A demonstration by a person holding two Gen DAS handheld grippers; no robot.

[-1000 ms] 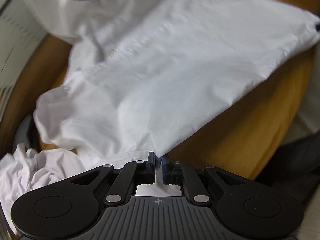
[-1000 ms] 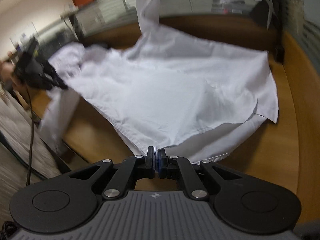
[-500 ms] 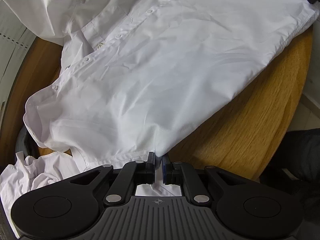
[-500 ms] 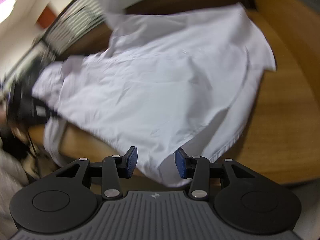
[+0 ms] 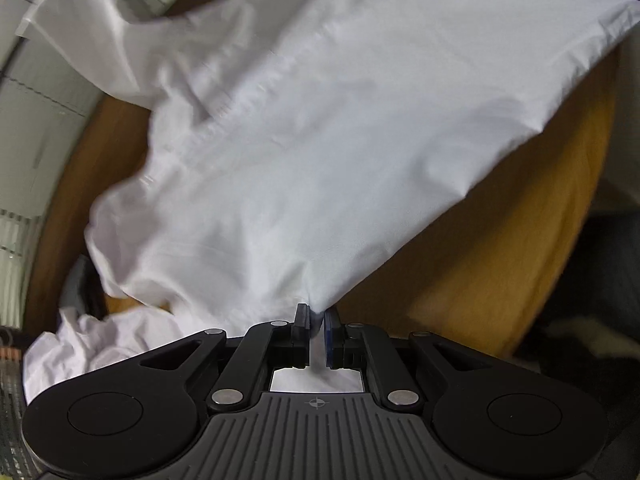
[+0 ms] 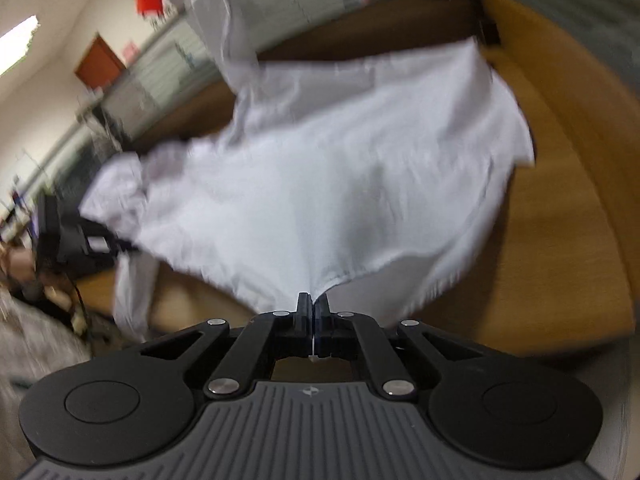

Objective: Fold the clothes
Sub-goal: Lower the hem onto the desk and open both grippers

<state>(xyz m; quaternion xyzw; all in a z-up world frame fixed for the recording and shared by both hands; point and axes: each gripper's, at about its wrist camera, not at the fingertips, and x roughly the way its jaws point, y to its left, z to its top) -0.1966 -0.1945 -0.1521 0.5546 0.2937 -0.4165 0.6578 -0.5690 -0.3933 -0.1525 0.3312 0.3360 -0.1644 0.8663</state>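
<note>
Left wrist view: nearest the lens, the left gripper is seen with its fingers drawn almost together, a narrow gap between them filled by a pinched fold of the white shirt. From that pinch the cloth is spread up and away over the wooden table, lifted in places and blurred by motion. A second crumpled white garment is lain low on the left, just beside the gripper body. Farther off, one sleeve of the shirt is trailed toward the upper left, past the table's edge.

Right wrist view: the right gripper is closed tight on the shirt's hem, its fingers pressed together with only a sliver of fabric seen between them. Beyond the grip, the shirt is fanned out above the table (much of it smeared by blur). At the left edge, the other gripper's dark body is made out at the shirt's far corner. A red door is set into the wall well behind.
</note>
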